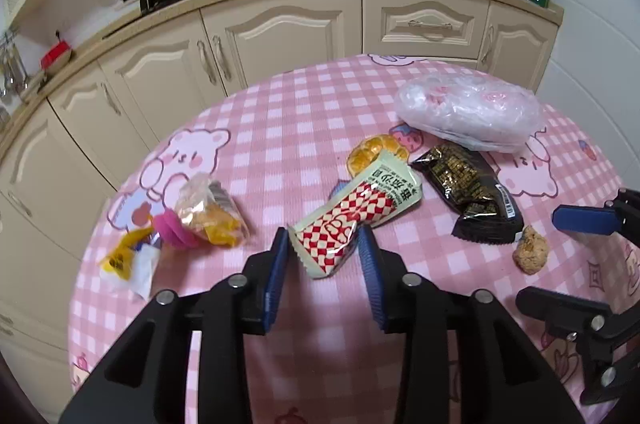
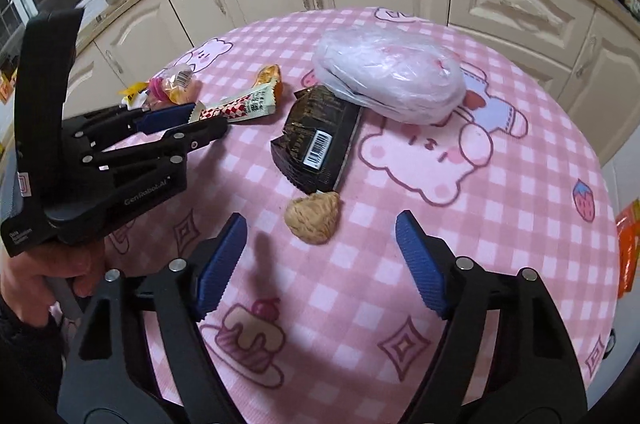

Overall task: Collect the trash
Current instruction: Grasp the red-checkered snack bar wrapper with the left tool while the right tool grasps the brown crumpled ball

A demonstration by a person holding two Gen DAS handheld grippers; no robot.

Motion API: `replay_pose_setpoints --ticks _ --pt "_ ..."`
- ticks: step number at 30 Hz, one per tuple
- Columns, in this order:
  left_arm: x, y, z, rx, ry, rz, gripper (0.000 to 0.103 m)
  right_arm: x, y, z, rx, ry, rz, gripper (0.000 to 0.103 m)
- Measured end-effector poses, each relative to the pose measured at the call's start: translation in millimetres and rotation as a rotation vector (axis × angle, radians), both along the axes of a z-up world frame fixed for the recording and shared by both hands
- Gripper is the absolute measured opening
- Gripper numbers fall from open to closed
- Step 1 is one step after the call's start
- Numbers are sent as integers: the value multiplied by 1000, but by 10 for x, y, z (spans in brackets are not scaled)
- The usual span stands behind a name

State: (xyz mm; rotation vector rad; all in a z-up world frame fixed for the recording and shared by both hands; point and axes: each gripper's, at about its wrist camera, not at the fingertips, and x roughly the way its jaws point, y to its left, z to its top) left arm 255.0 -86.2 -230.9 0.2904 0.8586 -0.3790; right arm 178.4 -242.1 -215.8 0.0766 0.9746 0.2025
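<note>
Straddling the near crimped end of the red-checked wrapper [image 1: 352, 220], the left gripper [image 1: 324, 256] had its blue pads either side of it, narrow but seemingly not yet pinching; whether either pad touched the film could not be told. Wrapper judged light, thin and crinkly, likely slippery, easily crushed without harm; the flat sealed end looked the best hold. It lay on the pink checked tablecloth [image 1: 280, 128], long axis running away from the gripper.

Right gripper [image 2: 320, 260] hovered with jaws wide and nothing between them, the brown crumpled lump [image 2: 314, 218] just ahead of its tips and somewhat left of centre.

Farther on: black wrapper [image 2: 316, 140] touching the lump, orange-yellow scrap [image 1: 374, 150] at the checked wrapper's far end, small packets [image 1: 208, 212] to the left, and the white plastic bag [image 1: 468, 110] farthest, its edge overlapping the black wrapper.
</note>
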Motion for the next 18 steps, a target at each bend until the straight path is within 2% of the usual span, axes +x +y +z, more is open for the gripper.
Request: replay_pose_setpoints --ticks 2,4,6,7,9,18 --pt "39 -15 9 -11 6 -5 37 26 41 1 -12 -6 8 68" --pt "76 -39 -4 -19 15 -10 33 43 85 -7 -45 -15 15 51" --pt "72 -58 -5 -26 17 -15 28 34 98 -14 -79 -26 10 42" --pt "66 -57 -4 -31 20 -14 27 30 82 -11 -74 -26 8 34" --pt "41 -38 4 -66 38 -14 24 -1 2 -5 -30 -20 -3 26" --pt "-361 97 55 -139 43 43 22 -394 -352 56 95 -30 -67 26"
